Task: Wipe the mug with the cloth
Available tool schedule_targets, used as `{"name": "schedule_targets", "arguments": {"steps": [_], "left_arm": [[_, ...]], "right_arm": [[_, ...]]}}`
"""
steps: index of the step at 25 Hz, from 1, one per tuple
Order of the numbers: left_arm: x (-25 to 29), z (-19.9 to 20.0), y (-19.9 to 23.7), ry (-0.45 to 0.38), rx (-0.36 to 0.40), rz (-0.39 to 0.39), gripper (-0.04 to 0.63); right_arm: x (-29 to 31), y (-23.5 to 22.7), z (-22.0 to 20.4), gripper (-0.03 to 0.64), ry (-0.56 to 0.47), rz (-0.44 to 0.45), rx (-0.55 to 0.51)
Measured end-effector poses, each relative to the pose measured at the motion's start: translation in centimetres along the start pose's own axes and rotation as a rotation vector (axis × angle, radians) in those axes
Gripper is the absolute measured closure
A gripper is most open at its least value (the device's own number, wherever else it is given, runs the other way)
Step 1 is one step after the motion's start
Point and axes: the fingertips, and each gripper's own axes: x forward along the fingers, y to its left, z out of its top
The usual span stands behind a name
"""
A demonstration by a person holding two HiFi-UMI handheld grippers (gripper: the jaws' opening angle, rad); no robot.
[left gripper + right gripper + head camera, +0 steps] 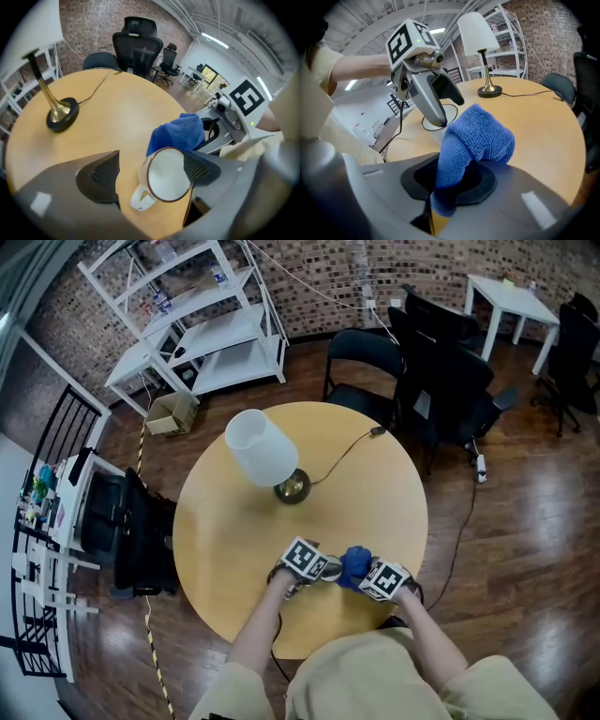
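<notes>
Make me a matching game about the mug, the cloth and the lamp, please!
Things:
1. mug
2. cloth
3. lamp

Where or how:
A. blue, pinched in the right hand-held gripper
B. white shade, standing farther out on the table
C. on the table between the open jaws of the left hand-held gripper

Right pairs: 1-C, 2-A, 3-B

A brick wall (319, 296), white shelving (216, 334) and black office chairs (450, 381) ring the dark wood floor (525, 521)
</notes>
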Motion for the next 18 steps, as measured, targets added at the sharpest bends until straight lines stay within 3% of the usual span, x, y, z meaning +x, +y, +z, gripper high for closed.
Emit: {"name": "schedule_targets", "arguments": {"steps": [3, 7, 12, 15, 16, 18], "left_arm": [[0.5, 0.1, -0.5, 0.0, -0.024, -0.117, 0.223], [-0.1, -0.7, -0.4, -0.034, -0.096, -0.174, 0.252], [-0.9, -1.2, 0.3, -0.087, -0.133, -0.169, 0.306], [-0.5, -1.6, 1.0, -0.063, -0.118, -0.11, 0.444], [-0.2, -1.8, 1.2, -0.052, -0.112, -0.081, 0.526], [0.1, -1.9, 1.6, -0.046, -0.116, -0.04, 0.529]], "right_arm": [[1.0, -0.6, 0.6, 0.541, 0.044, 0.018, -0.029], [1.7, -0.9, 1.1, 0.54, 0.081, 0.032, -0.084], [1.9, -1.0, 1.4, 0.54, 0.087, 0.048, -0.099], [2.3, -0.9, 1.4, 0.54, 0.087, 0.056, -0.101], [2.4, -0.8, 1.5, 0.54, 0.087, 0.054, -0.108], [2.5, -0.6, 1.7, 0.54, 0.088, 0.038, -0.139]]}}
